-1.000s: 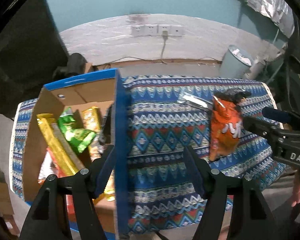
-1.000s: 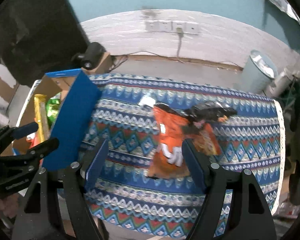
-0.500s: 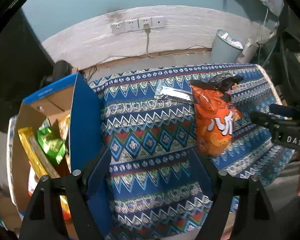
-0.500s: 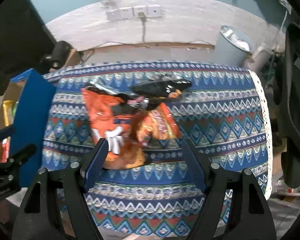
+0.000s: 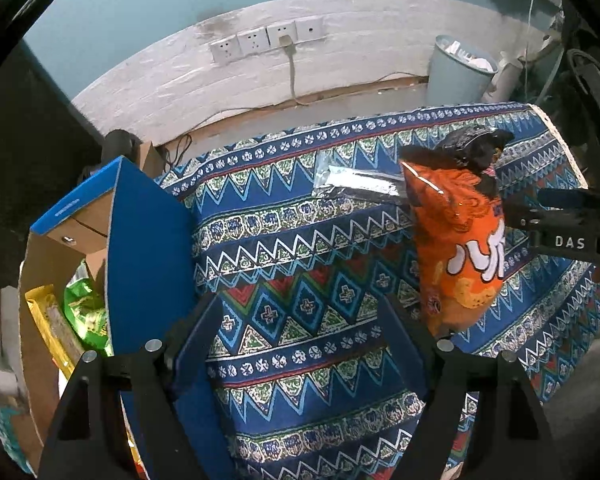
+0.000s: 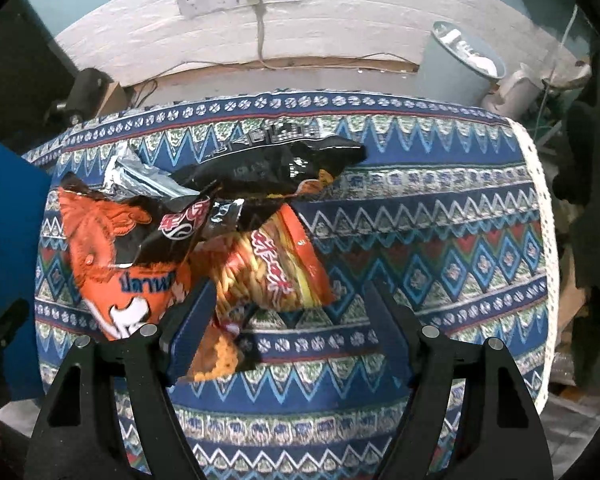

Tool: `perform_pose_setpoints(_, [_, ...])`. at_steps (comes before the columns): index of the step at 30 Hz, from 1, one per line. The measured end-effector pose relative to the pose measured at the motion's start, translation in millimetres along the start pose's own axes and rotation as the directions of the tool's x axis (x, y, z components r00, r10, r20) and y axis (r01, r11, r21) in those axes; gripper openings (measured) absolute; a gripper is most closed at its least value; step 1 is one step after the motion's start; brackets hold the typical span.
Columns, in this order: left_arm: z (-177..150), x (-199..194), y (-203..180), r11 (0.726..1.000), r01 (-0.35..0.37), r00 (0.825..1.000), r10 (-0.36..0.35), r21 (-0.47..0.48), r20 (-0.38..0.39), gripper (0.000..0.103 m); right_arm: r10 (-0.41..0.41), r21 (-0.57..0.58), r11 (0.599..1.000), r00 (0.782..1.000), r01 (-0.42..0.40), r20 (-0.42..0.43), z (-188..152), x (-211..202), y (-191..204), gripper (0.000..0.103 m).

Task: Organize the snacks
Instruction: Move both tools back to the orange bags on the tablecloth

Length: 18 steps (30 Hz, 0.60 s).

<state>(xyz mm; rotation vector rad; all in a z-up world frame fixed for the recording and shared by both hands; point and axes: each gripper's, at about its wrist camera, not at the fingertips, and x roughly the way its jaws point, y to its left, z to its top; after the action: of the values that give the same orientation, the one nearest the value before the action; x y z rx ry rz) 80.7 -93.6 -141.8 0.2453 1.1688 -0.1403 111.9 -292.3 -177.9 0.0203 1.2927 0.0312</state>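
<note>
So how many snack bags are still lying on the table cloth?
4, all piled together: a big orange bag, a black bag on top, a silver bag behind, and a noodle-picture bag in front. More could be hidden underneath.

A grey bin (image 5: 458, 70) stands below wall sockets (image 5: 266, 40), behind the patterned tablecloth (image 5: 300, 248).

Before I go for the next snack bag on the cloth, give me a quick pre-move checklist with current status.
1. Right hand-held gripper open, nothing between its pads: ok.
2. Left hand-held gripper open and empty: ok.
3. Noodle snack bag ahead of the right hand-held gripper: ok.
4. That bag free of others: not ok, the black bag and orange bag overlap it.
5. Box open, with snacks inside: ok.
6. Room left in the box: cannot tell.
</note>
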Motion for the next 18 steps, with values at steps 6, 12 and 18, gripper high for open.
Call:
perform_pose_setpoints(6, [3,9,3,1.000,0.019,1.000,-0.019,-0.001,-0.024,0.081,-0.009,-0.054,0.998,1.000,0.008,-0.016,6,23,9,0.076])
perform_pose_setpoints(12, [9,15,1,0.999,0.044,0.998,-0.045,-0.016,-0.047,0.081,-0.002,-0.048,0.999,0.999,0.000,-0.044,4,35,3,0.077])
perform_pose_setpoints(18, [18,17,-14,0.994,0.101,0.992,-0.103,-0.030,-0.067,0.081,-0.015,-0.004,1.000,0.998,0.014,-0.069,-7,31,-23,0.077])
